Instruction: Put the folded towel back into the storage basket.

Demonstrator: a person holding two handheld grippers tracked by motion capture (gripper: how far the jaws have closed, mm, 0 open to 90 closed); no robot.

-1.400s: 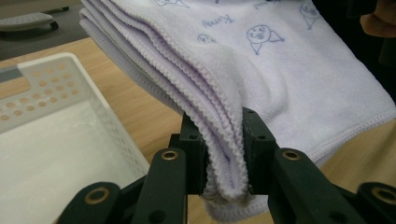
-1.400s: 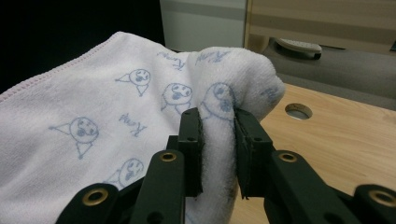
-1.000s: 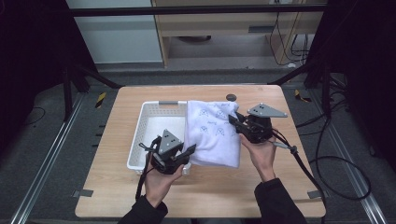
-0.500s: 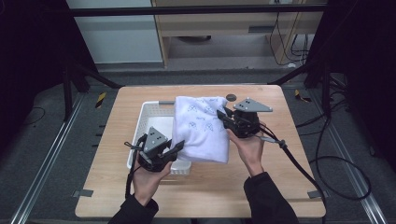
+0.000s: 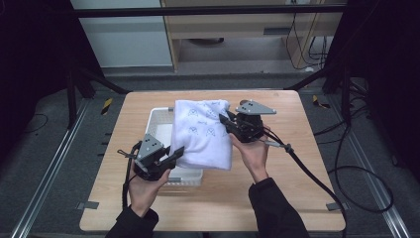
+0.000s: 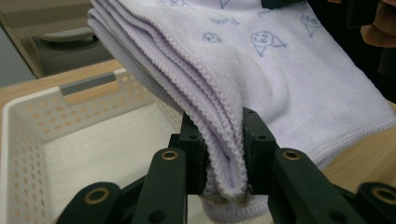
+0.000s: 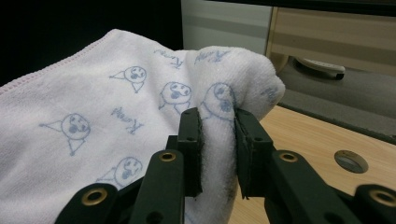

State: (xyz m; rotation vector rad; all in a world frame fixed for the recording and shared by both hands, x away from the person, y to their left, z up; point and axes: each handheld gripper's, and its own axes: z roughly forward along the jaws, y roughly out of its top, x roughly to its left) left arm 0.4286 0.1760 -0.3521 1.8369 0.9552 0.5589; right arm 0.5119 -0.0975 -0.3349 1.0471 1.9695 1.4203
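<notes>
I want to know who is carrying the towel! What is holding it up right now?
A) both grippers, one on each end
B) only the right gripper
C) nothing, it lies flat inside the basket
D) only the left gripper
A: the left gripper pinches the towel's folded edge, the right gripper pinches another corner, and it hangs above the white basket.

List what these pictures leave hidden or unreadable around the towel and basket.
- High view: the folded white towel with blue cartoon prints covers the right part of the white perforated plastic basket, so its contents there are hidden.
- Left gripper view: the left hand-held gripper hides the towel's lower corner.
- Right gripper view: the right hand-held gripper pinches a bunched fold; the blue lettering is too blurred to read.
</notes>
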